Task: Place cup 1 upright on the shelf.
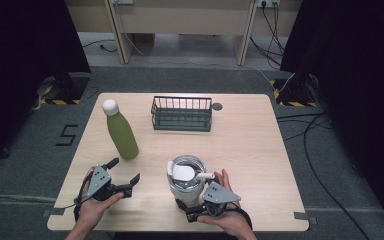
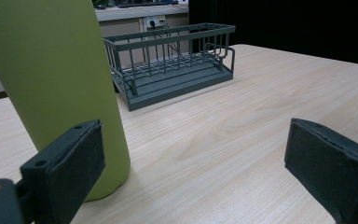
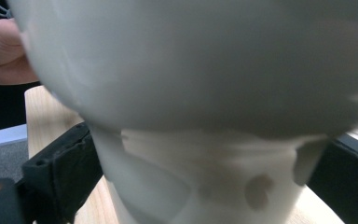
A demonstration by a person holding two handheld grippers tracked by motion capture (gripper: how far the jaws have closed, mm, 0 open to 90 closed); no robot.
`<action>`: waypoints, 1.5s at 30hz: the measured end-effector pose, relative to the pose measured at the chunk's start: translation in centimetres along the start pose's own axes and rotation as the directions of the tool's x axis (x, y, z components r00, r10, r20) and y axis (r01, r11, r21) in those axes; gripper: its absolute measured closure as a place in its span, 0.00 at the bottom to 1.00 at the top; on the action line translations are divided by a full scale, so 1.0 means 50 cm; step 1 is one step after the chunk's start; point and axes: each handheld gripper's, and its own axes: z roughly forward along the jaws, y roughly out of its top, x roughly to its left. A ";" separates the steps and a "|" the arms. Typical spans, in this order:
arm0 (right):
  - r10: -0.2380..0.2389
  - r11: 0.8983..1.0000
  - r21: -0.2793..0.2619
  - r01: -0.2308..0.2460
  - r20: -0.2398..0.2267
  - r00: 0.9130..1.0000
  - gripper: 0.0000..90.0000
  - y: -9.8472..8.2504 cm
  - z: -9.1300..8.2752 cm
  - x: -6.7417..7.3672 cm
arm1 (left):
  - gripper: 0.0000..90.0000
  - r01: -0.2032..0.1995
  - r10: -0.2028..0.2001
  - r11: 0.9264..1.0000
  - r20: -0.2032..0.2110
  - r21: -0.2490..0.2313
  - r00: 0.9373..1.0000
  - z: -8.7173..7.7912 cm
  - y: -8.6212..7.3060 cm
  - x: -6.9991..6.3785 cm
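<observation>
The right gripper (image 1: pixel 192 207) is closing on the base of the white cup (image 1: pixel 186 181) at our near table (image 1: pixel 260 165) edge, the left gripper (image 1: pixel 124 176) is gaping beside the green bottle (image 1: pixel 120 131), and we are judging the basket (image 1: pixel 182 113) unfilled, work barely begun.

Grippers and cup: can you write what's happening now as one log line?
left gripper: open, beside green bottle | right gripper: jaws around white cup | wire basket: empty
</observation>
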 end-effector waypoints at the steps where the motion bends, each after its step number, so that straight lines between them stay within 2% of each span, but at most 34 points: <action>1: 0.010 1.000 -0.001 -0.010 0.000 1.000 0.08 0.000 0.003 0.001 | 0.05 0.000 0.000 1.000 0.002 0.000 1.000 0.000 0.000 0.000; 10: -0.009 1.000 0.006 0.009 0.003 1.000 0.11 0.002 0.011 -0.001 | 0.07 0.001 -0.001 1.000 0.011 0.007 1.000 0.002 -0.005 -0.001; 31: 0.002 0.999 0.038 -0.002 0.016 1.000 0.11 0.019 0.016 0.000 | 0.07 0.004 -0.004 1.000 0.006 0.006 1.000 0.000 -0.005 0.000; 37: 0.040 0.999 0.020 -0.040 0.025 0.999 0.11 0.035 0.013 -0.010 | 0.07 0.009 -0.009 1.000 0.001 0.004 1.000 -0.001 -0.005 0.001; 39: 0.033 0.999 0.014 -0.033 0.036 0.999 0.11 0.042 0.011 -0.017 | 0.07 0.008 -0.008 1.000 0.002 0.005 1.000 -0.001 -0.005 0.001; 45: 0.051 0.999 -0.005 -0.051 0.056 0.997 0.11 0.060 0.010 -0.036 | 0.07 0.008 -0.008 1.000 0.003 0.004 1.000 -0.001 -0.005 0.001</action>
